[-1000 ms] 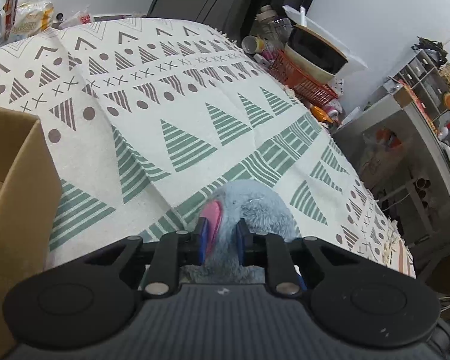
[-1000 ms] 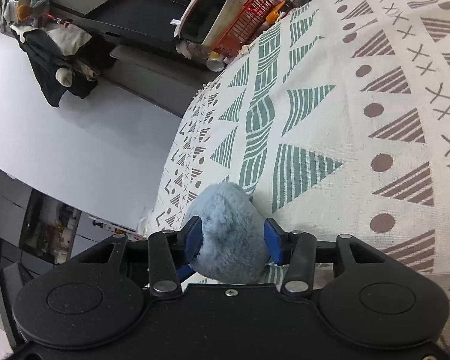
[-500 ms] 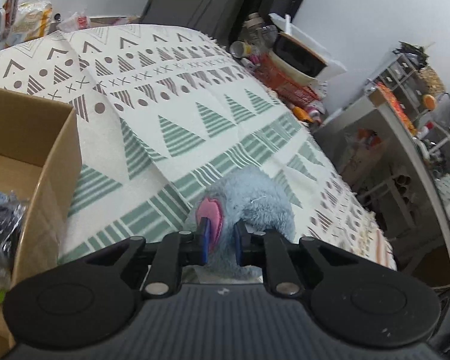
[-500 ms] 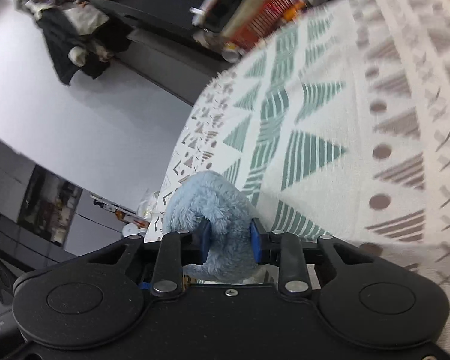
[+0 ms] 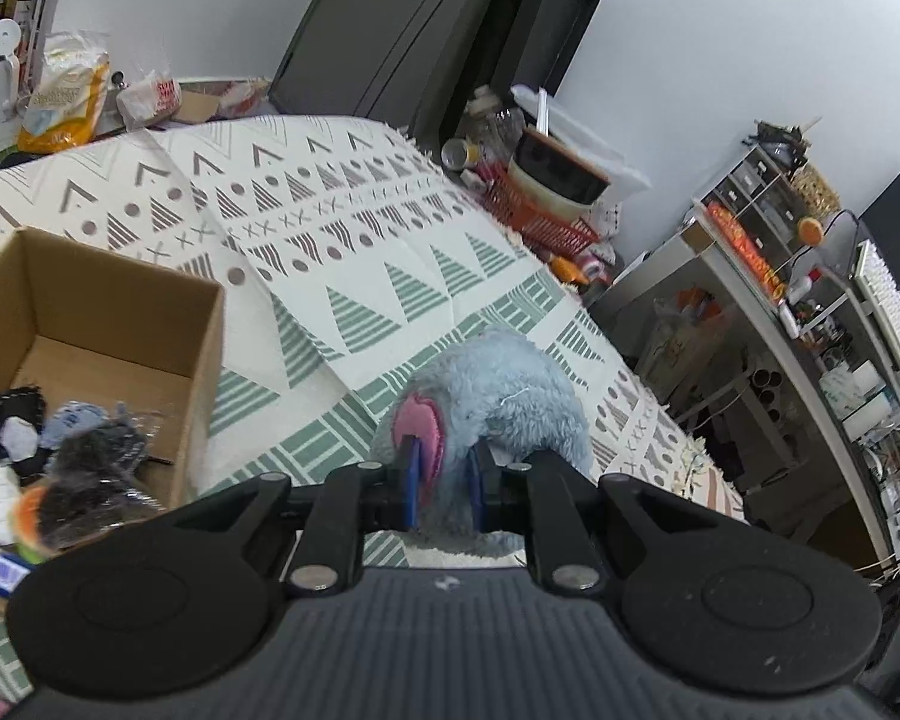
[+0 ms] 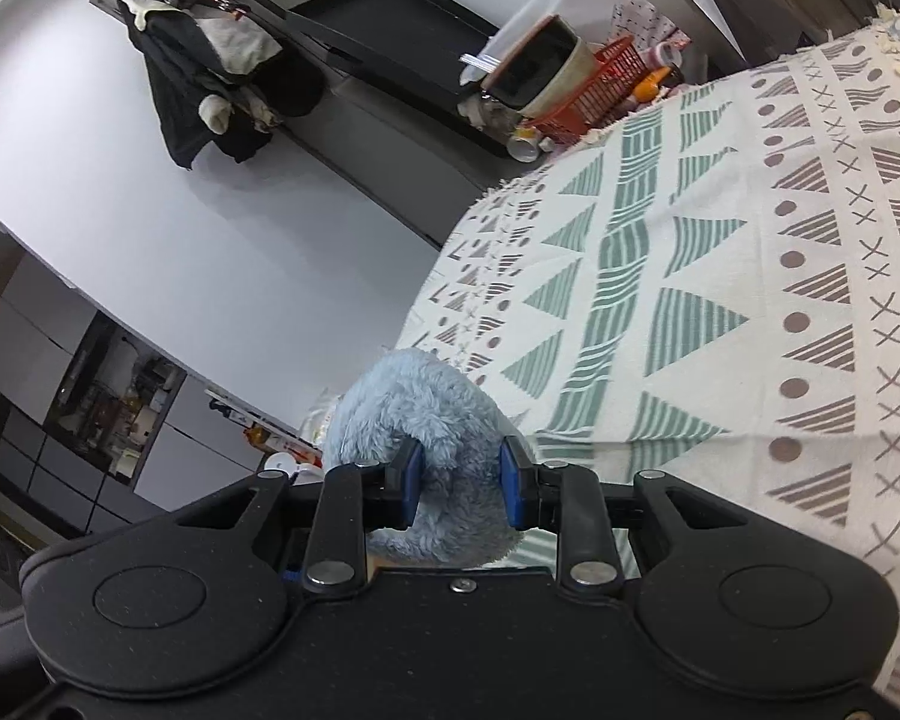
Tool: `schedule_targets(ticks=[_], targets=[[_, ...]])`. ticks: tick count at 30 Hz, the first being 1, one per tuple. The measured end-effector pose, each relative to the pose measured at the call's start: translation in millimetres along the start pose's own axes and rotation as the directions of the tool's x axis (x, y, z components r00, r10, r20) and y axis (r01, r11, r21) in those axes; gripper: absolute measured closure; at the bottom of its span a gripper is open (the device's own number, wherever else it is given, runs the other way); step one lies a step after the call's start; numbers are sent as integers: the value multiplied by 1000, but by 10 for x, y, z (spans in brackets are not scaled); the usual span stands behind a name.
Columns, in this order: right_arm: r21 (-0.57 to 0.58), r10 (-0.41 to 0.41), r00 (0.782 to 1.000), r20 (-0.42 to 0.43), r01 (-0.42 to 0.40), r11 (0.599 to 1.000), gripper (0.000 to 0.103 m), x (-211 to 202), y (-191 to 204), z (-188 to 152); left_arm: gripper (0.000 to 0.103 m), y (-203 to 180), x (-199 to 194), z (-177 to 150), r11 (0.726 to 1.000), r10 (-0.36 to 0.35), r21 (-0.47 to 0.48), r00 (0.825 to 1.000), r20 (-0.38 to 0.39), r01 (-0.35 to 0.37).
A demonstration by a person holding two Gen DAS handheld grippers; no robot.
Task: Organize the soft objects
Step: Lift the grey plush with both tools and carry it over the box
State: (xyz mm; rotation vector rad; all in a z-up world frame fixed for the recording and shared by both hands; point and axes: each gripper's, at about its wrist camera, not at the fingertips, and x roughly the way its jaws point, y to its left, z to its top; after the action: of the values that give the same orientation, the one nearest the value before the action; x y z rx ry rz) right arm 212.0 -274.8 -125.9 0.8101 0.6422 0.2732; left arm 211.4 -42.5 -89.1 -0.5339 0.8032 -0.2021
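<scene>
My left gripper and right gripper both pinch a fluffy blue plush toy; it looks light and squashy, so I'd grip deep in the body.

A box is set on the cloth at the left of the left wrist view, with soft items inside it. A plush is positioned to the right of the box, between the fingers of the left gripper. A basket is located beyond the cloth's far edge. In the right wrist view, the plush is positioned between the fingers of the right gripper, at the cloth's edge.
</scene>
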Motion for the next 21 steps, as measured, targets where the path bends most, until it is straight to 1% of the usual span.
schedule_targets(ticks=[10, 15, 21], targets=[[-34, 37, 999, 8, -37, 999, 77, -78, 484, -174, 88, 192, -494, 178, 1000, 0, -28, 998, 60, 2], [-51, 67, 998, -8, -68, 996, 77, -15, 727, -292, 88, 400, -722, 286, 999, 7, -39, 996, 89, -4], [-74, 74, 997, -34, -77, 994, 77, 120, 963, -458, 88, 687, -872, 355, 997, 19, -71, 994, 106, -12]])
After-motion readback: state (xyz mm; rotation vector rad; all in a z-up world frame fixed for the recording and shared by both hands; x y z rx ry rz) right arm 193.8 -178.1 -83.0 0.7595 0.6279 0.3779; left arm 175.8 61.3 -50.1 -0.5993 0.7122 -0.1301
